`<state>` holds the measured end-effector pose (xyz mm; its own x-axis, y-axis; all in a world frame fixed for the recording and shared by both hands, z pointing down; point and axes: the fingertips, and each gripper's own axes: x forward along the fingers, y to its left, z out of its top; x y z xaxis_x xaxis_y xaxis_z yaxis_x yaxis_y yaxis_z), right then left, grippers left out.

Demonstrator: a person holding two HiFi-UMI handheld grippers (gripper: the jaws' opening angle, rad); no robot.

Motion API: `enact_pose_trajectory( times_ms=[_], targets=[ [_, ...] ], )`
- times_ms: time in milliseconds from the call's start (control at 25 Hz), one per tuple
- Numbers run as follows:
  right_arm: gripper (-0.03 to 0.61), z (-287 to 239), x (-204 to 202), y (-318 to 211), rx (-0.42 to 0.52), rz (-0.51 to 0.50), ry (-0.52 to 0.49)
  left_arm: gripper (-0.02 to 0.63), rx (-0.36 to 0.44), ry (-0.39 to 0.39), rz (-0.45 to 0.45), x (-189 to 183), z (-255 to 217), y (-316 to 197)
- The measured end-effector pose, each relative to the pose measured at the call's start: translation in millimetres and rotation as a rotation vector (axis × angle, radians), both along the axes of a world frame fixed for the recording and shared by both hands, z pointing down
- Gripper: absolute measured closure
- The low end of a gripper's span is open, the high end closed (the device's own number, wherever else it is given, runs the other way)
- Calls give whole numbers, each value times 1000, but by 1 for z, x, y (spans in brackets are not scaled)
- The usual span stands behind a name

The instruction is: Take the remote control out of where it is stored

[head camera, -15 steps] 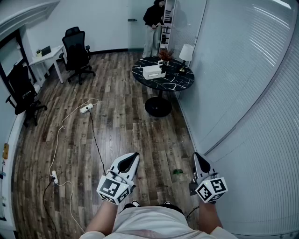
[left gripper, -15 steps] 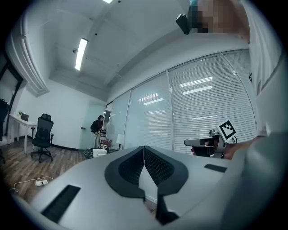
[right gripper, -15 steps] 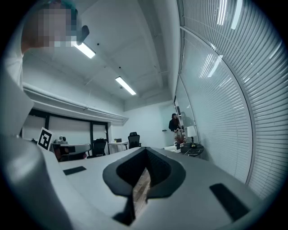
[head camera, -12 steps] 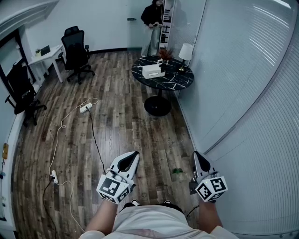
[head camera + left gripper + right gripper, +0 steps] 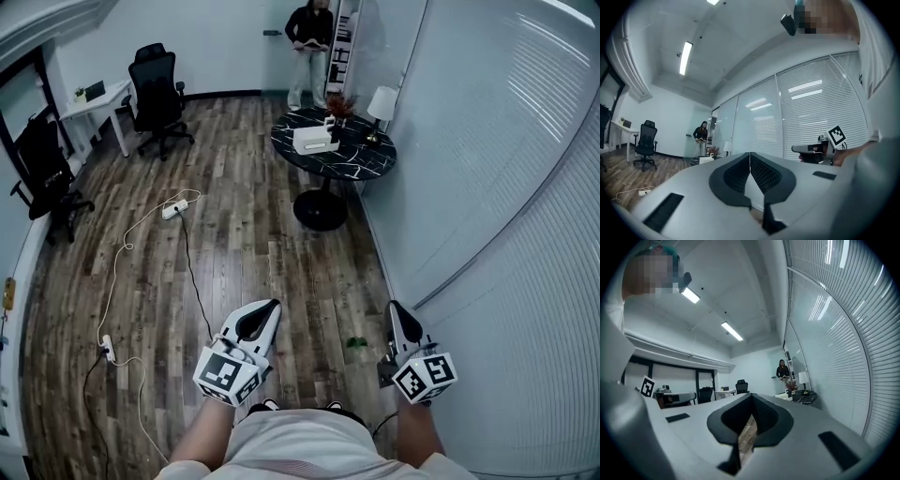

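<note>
Wood-plank floor [image 5: 244,253] across the whole room, seen from above.

Tools
- Left tool [image 5: 270,311] and right tool [image 5: 395,315]: low in the head view, held level, side by side and well apart, both aimed toward the far end of the room.
- Left tool: closed, jaws meeting at the tips, nothing between them.
- Right tool: closed likewise and empty, with only floor boards visible through the narrow slit behind the tips.

Far end
- Round black marble-patterned counter [image 5: 366,161] on a single pedestal, well beyond both tools, close to the blind-covered glass wall [image 5: 525,206].
- On that counter: white box [image 5: 312,141], table lamp [image 5: 381,103] with a white shade, small plant [image 5: 339,105] with reddish flowers.
- Remote control: not discernible in any view at this range.
- Standing person [image 5: 309,26] in a dark top behind the counter, near a door.

Left side
- White desk [image 5: 98,98] against the wall, with a black office chair [image 5: 157,86] just beside it.
- Second black chair [image 5: 45,173] nearer, along the left wall.

Floor items
- White power strip [image 5: 174,211] and a second strip [image 5: 108,351], with a pale cable [image 5: 122,272] trailing between them.
- Small green item [image 5: 356,343] on the boards between the two tools.
</note>
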<state>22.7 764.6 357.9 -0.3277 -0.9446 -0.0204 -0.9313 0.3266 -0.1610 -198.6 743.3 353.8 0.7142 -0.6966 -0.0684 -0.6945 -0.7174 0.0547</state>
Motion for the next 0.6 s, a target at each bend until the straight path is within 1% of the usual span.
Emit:
enact_pose_trajectory(
  times_ms=[200, 400, 520, 600],
  targets=[
    [566, 4, -11, -15, -31, 36, 14, 603, -1, -3, 2, -15, 0, -15],
    [566, 6, -19, -31, -45, 61, 52, 603, -4, -4, 2, -23, 0, -34],
    [566, 5, -22, -41, -51, 64, 48, 603, -8, -3, 1, -27, -1, -45],
    [566, 4, -20, -58, -56, 66, 42, 603, -11, -7, -5, -27, -2, -60]
  ],
)
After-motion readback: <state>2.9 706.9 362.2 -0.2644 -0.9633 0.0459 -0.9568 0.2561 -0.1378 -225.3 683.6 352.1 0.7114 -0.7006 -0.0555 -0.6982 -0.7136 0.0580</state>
